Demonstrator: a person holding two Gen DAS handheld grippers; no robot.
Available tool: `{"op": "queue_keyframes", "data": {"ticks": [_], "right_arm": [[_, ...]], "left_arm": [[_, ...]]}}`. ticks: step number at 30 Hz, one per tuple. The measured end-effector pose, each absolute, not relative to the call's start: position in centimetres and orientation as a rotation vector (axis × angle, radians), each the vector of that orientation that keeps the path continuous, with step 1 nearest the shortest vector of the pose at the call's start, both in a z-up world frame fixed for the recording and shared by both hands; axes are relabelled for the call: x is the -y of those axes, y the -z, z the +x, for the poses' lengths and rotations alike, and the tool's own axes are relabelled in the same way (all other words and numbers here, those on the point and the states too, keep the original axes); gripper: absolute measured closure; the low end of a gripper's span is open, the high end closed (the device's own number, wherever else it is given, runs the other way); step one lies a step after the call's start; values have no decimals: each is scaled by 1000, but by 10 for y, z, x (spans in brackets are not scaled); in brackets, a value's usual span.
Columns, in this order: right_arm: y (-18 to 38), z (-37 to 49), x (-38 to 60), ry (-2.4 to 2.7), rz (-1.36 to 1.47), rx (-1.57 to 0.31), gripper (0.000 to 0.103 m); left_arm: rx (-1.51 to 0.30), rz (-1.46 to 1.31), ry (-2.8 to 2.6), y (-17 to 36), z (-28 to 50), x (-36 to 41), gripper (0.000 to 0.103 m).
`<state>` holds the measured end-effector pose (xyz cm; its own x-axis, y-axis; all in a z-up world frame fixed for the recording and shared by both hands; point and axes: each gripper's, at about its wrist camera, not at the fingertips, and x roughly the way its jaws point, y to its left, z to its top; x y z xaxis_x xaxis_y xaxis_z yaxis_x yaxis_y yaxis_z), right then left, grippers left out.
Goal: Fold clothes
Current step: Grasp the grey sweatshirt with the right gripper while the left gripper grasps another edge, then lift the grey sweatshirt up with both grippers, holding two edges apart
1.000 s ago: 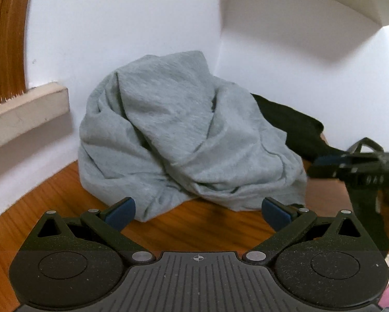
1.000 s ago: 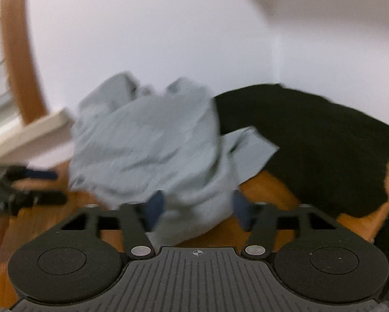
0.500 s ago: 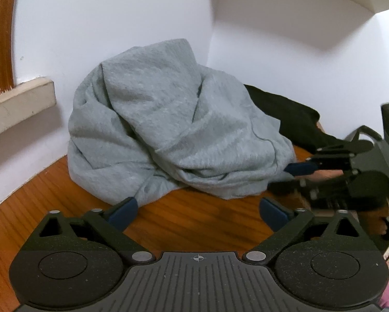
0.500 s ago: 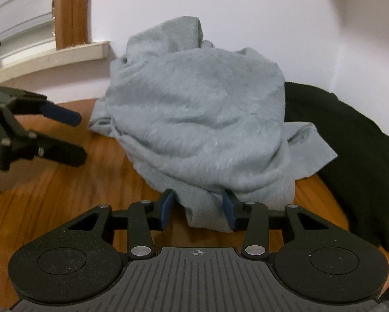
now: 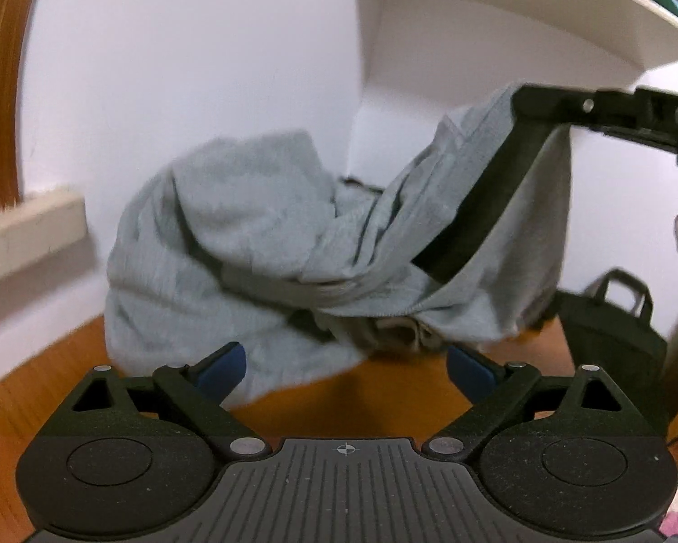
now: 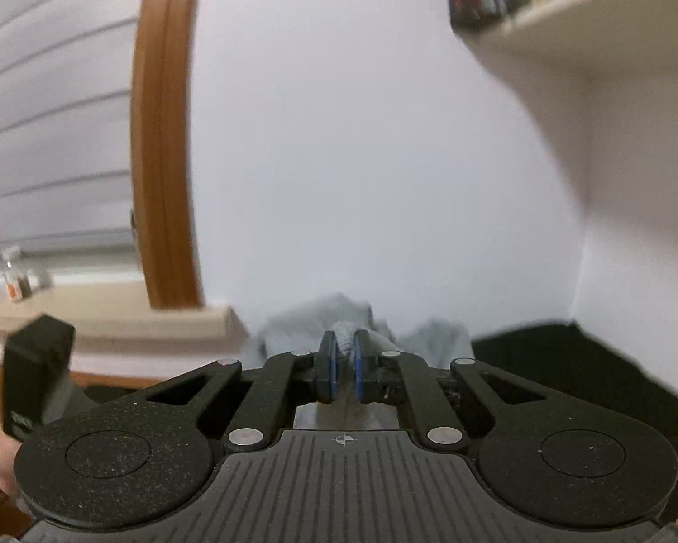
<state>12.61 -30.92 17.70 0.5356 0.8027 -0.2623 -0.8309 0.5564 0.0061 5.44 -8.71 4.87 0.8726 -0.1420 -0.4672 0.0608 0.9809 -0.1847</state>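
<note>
Nearest the grey garment [image 5: 257, 244], on the worktop's [image 5: 384, 389] open wood just in front of the heap, the left hand-held gripper [image 5: 346, 364] hangs with its two blue-padded fingers spread wide and nothing between them; its left pad sits just in front of the heap's lower edge, without clear contact. The one grey garment lies bunched on the worktop against the white wall corner [image 5: 357, 104], and one part of it rises up and to the right of the heap, where the right hand-held gripper [image 6: 344, 364] pinches it. In the right wrist view that gripper's two blue pads have just been closing and now stand pressed together with a thin fold of grey cloth between them, the rest of the garment showing as a pale mound just beyond. From the left wrist view the same tool appears as a black arm at the upper right of the garment, with cloth draping down from it and a dark band of fabric running along the lifted part. Behind and to the right of the garment lies one black garment [image 6: 583, 375], also against the wall. To the garment's right stands one dark bag with a loop handle [image 5: 610, 339]. To the left of the garment, one pale wooden sill [image 5: 26, 221] juts from the wall beside a brown wooden frame [image 6: 162, 149]. Above and beyond the garment, one white shelf [image 5: 542, 4] carries items too blurred to count.
</note>
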Motion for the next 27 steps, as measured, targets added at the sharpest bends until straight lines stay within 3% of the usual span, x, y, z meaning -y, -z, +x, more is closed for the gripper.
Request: {"op": "queue_keyframes", "data": {"ticks": [6,8,10,12,17,19,23,26,27], "right_arm": [[-200,122,314,-943,-130,-185,95],[-202,122,318,-934,-127,-176,96],[-203,123,320,-921,-125,-175,95],[-204,125,321,-914,-124,-179,95],[-202,129,322,-899,-133,-183,95],[-200,130,322,-904,-133,-184,95],[-198,132,322,-905,-127,-176,95],[-197,135,322,-896,-131,-176,95],[-196,136,323,-893,-131,-176,95]], "left_arm": [[-396,-115,33,-73,60,86,9],[-383,-113,39,-79,63,84,16],[-402,-95,62,-79,69,86,44],[-427,-85,86,-77,74,87,59],[-431,-21,79,-63,79,97,59],[-432,0,33,-60,84,99,49],[-458,27,13,-54,105,102,49],[-493,78,18,-49,119,105,61],[-500,97,14,-48,121,106,71]]}}
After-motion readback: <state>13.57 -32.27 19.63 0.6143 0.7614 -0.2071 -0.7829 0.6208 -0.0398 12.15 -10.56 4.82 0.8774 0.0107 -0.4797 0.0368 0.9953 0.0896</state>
